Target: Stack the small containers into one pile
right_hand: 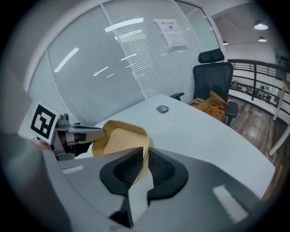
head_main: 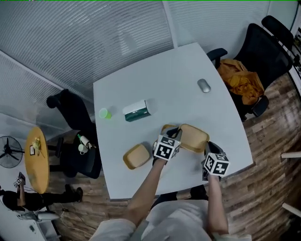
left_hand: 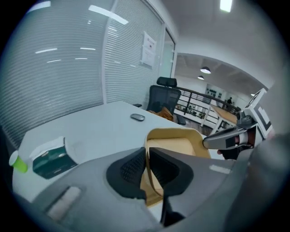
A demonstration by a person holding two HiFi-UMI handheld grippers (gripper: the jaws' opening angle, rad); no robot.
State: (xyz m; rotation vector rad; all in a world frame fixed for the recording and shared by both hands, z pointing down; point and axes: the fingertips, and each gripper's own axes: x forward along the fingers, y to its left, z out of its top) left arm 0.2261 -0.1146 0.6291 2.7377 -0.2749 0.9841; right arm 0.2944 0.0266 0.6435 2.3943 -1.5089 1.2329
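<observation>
Left claw (left_hand: 147,168) and right claw (right_hand: 146,168) each pinch opposite rims of one tan container (head_main: 194,138); its thin wall could buckle and slip if they pull unevenly

We note a white table (head_main: 155,75) beside slatted blinds (head_main: 94,37) on glass walls, black office chairs (head_main: 269,52) either side, wood-plank floor (head_main: 268,188), a round yellow side table (head_main: 36,160), a floor fan (head_main: 8,151); ceiling lights (left_hand: 225,4) on.
</observation>
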